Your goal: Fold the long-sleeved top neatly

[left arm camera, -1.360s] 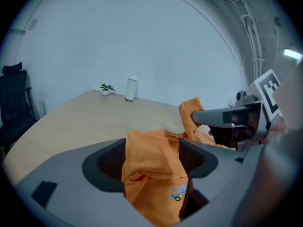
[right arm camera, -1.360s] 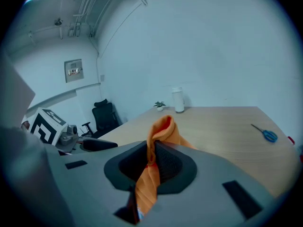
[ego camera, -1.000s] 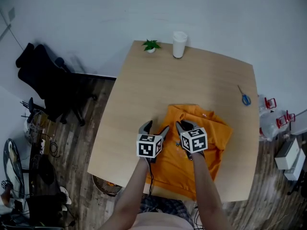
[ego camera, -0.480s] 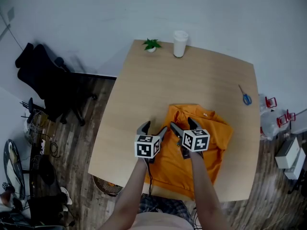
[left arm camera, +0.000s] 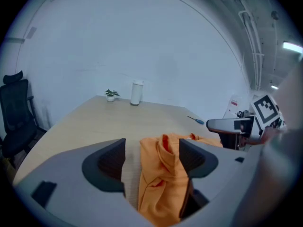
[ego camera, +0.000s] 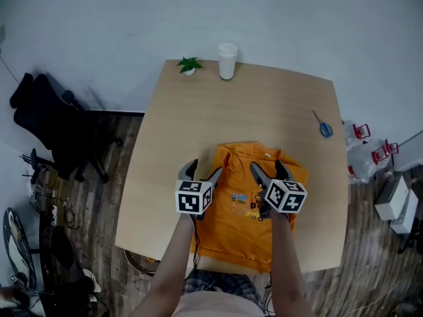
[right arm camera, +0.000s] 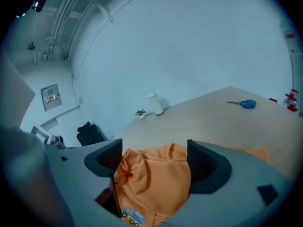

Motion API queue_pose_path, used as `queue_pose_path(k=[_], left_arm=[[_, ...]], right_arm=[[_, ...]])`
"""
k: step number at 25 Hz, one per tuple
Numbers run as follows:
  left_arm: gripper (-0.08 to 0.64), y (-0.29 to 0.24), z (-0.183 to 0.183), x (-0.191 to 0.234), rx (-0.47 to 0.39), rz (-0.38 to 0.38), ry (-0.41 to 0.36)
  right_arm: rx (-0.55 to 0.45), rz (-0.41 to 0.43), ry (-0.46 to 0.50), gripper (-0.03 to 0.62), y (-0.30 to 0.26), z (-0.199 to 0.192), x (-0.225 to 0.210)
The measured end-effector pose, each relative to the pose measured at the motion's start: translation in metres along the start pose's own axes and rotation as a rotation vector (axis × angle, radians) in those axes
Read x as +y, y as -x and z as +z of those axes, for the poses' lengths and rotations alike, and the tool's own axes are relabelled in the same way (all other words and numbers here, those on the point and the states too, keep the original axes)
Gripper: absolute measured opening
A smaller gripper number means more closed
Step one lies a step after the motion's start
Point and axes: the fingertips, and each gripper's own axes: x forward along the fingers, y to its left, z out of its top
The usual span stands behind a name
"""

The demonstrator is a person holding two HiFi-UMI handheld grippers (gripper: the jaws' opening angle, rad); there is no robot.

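Note:
An orange long-sleeved top (ego camera: 241, 220) lies bunched on the near part of the wooden table (ego camera: 198, 117), a small printed picture facing up. My left gripper (ego camera: 202, 173) hovers over the top's left edge. In the left gripper view (left arm camera: 151, 158) its jaws stand wide, with a rumpled fold of the top (left arm camera: 161, 183) below and between them, clear of the left pad. My right gripper (ego camera: 270, 172) is over the top's right half. Its jaws are opening, and in the right gripper view (right arm camera: 155, 160) the orange cloth (right arm camera: 151, 183) lies loose between them.
A white cup (ego camera: 227, 51) and a small potted plant (ego camera: 190, 65) stand at the table's far edge. Blue scissors (ego camera: 322, 125) lie at the far right. A black office chair (ego camera: 53, 124) is on the floor to the left, and boxes and clutter (ego camera: 390, 203) to the right.
My right gripper has swung to the right, risen a little and opened its jaws, letting go of the cloth. The top's printed picture now shows between the grippers. The left gripper has barely shifted.

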Motion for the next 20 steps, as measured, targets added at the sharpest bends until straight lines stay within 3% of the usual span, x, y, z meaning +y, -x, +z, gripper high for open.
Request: queue_pose_path(k=[4, 10, 13, 17, 20], left_arm=[[0.347, -0.019, 0.029, -0.019, 0.017, -0.037, -0.089], [0.362, -0.065, 0.043, -0.049, 0.153, -0.132, -0.272], [0.367, -0.092, 0.038, -0.063, 0.242, -0.223, -0.411], [0.396, -0.118, 0.017, -0.064, 0.415, -0.326, -0.660], [0.396, -0.131, 0.007, -0.058, 0.517, -0.380, -0.780]], right_arm=[[0.004, -0.074, 0.060, 0.400, 0.024, 0.019, -0.040], [0.104, -0.114, 0.201, 0.391, 0.040, 0.033, -0.090], [0.191, -0.080, 0.314, 0.390, 0.038, 0.031, -0.106], [0.350, -0.004, 0.492, 0.390, 0.031, 0.019, -0.124], [0.467, 0.055, 0.582, 0.375, 0.025, 0.008, -0.138]])
